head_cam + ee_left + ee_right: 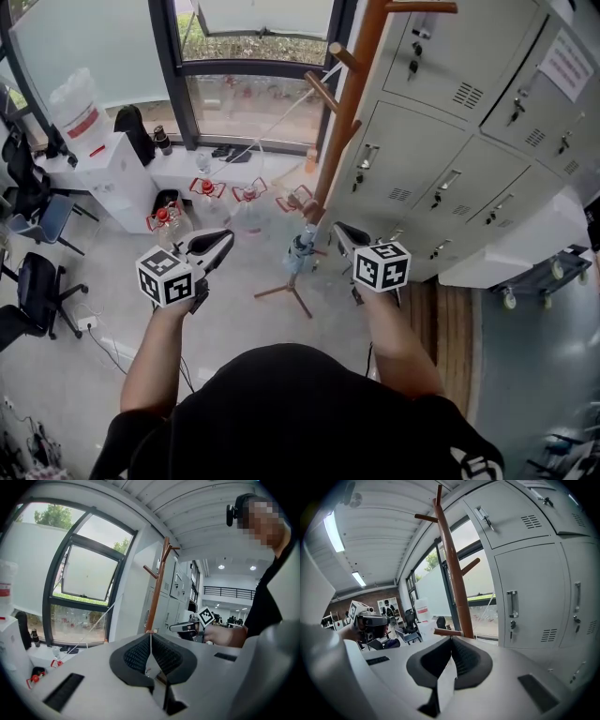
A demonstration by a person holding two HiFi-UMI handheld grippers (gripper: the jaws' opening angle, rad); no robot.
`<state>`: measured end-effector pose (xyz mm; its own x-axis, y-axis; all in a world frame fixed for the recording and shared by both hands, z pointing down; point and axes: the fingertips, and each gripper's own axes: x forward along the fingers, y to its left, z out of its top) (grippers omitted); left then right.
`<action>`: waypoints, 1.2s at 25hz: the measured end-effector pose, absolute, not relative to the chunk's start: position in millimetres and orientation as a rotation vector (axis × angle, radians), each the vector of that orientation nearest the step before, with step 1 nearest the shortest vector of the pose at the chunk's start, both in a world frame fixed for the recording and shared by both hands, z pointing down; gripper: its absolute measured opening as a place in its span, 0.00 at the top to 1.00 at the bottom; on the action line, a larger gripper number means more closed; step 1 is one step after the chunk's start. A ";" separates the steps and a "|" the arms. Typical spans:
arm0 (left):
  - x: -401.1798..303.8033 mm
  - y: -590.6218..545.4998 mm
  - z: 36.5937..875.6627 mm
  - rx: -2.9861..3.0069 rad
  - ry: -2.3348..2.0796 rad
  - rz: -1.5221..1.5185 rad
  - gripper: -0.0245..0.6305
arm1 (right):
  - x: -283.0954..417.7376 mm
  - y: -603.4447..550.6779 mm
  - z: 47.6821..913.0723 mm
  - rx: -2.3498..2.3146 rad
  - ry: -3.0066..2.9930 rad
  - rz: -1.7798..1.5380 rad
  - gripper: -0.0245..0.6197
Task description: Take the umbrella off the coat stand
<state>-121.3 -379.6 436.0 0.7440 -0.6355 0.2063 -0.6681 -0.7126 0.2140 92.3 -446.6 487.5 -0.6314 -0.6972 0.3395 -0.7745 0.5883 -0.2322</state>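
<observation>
The brown wooden coat stand (345, 103) rises in front of the window, with its feet on the floor (291, 292). A pale blue folded bundle, apparently the umbrella (300, 249), hangs low against the pole. My left gripper (225, 238) is left of the stand's base, shut and empty. My right gripper (341, 231) is just right of the pole, also shut and empty. In the left gripper view the shut gripper (151, 634) points at the stand's pole (157, 592). In the right gripper view the shut gripper (451, 638) sits below a lower peg (447, 632); the umbrella is hidden there.
Grey lockers (469, 141) stand right behind the stand. Several red-capped clear bottles (206, 187) sit on the floor under the window. A white cabinet (117, 178) and office chairs (42, 281) are at the left, a wheeled trolley (544, 272) at the right.
</observation>
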 end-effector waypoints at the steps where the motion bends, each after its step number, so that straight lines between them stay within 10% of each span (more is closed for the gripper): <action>1: -119.2 -379.6 440.7 2.663 -1.015 0.175 0.92 | 92.6 -448.5 490.4 1.220 -2.605 0.539 0.94; 30: -114.4 -403.6 505.8 2.528 -1.005 0.208 0.92 | 65.1 -505.0 572.8 1.053 -2.586 0.618 0.83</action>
